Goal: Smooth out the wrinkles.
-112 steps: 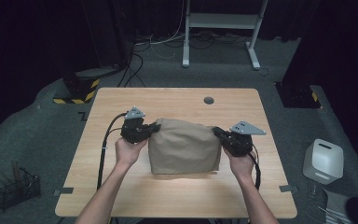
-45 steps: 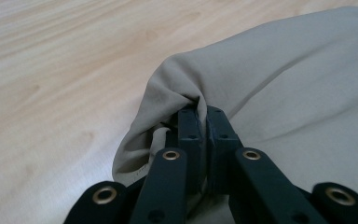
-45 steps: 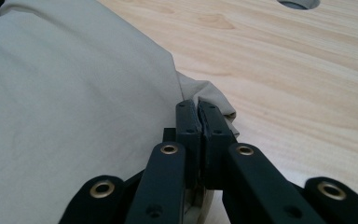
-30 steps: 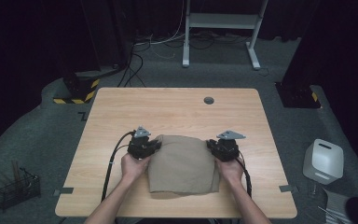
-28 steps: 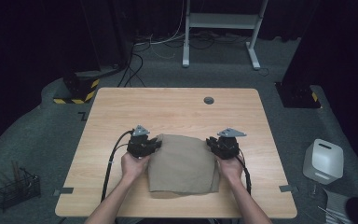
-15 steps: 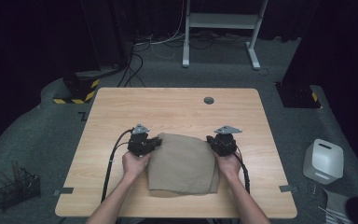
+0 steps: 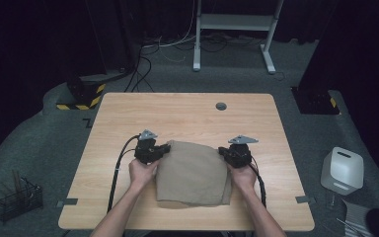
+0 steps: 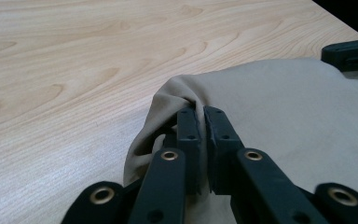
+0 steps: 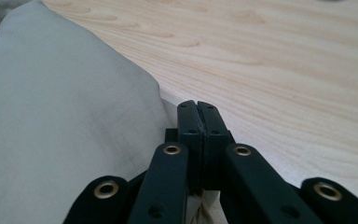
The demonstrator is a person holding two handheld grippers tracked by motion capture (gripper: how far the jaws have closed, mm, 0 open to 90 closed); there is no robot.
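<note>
Both of the person's forearms come in over the near edge of the light wooden table (image 7: 187, 106) and angle slightly inward, each hand wrapped around the back of a black two-jaw gripper that points toward the far edge. Between them lies a folded tan cloth (image 7: 192, 170), spread flat on the near half of the table, closer to the near edge than the far one and roughly midway between the left and right edges. The left gripper (image 7: 164, 148) sits at the cloth's far left corner; in the left gripper view its jaws have just been closing and now pinch a bunched fold of that cloth (image 8: 186, 93) between the pads, the fabric gathered up around them. The right gripper (image 7: 223, 150) sits at the cloth's far right corner; in the right gripper view its jaws (image 9: 197, 108) have likewise just been closing and stand pressed together, with the cloth's edge (image 9: 65, 116) running under and between them near their base. Both grippers rest low, close to the tabletop.
</note>
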